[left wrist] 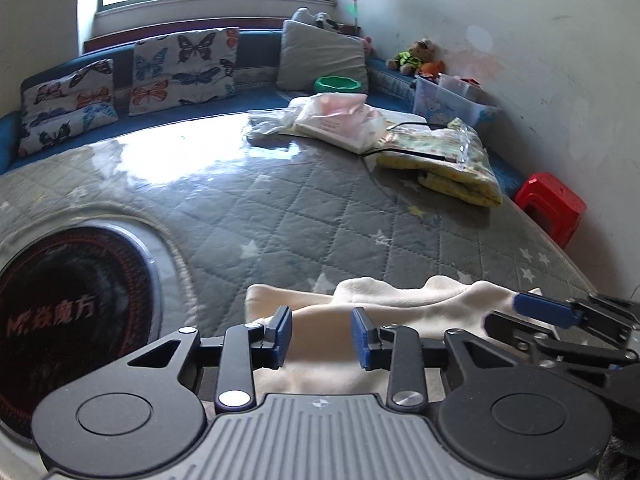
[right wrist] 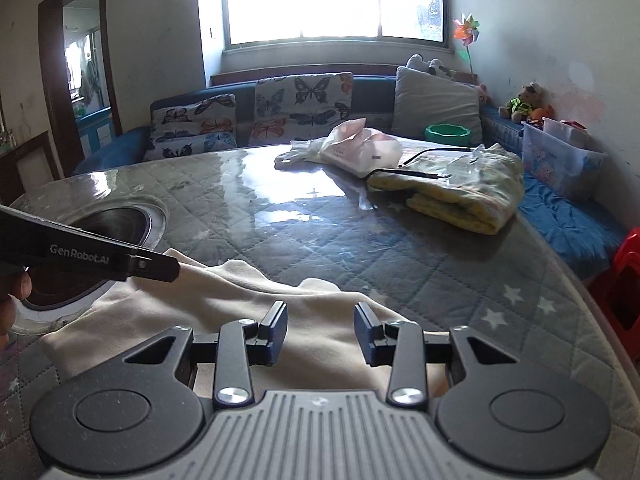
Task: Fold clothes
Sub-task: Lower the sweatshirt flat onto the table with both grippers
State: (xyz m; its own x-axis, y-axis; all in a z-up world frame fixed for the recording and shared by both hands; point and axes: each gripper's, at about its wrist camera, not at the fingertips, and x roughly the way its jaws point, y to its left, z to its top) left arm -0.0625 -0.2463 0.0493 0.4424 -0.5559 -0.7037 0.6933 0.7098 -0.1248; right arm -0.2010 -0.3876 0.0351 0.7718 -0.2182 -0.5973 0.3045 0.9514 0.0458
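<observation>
**Both sets of fingers spread above a cream garment**

The left gripper's (left wrist: 321, 336) blue-padded fingers (left wrist: 283, 334) stood apart, pinching nothing, over the cream fleece garment (left wrist: 360, 304). The right gripper's (right wrist: 321, 333) fingers (right wrist: 278, 330) were likewise spread and empty above the same cloth. The garment lay rumpled on the near edge of the bench (right wrist: 360, 248), a round top under a grey quilted star-print cover, beside a dark round inset plate (left wrist: 76, 312). A folded yellow blanket (right wrist: 464, 196) lay well apart.
</observation>
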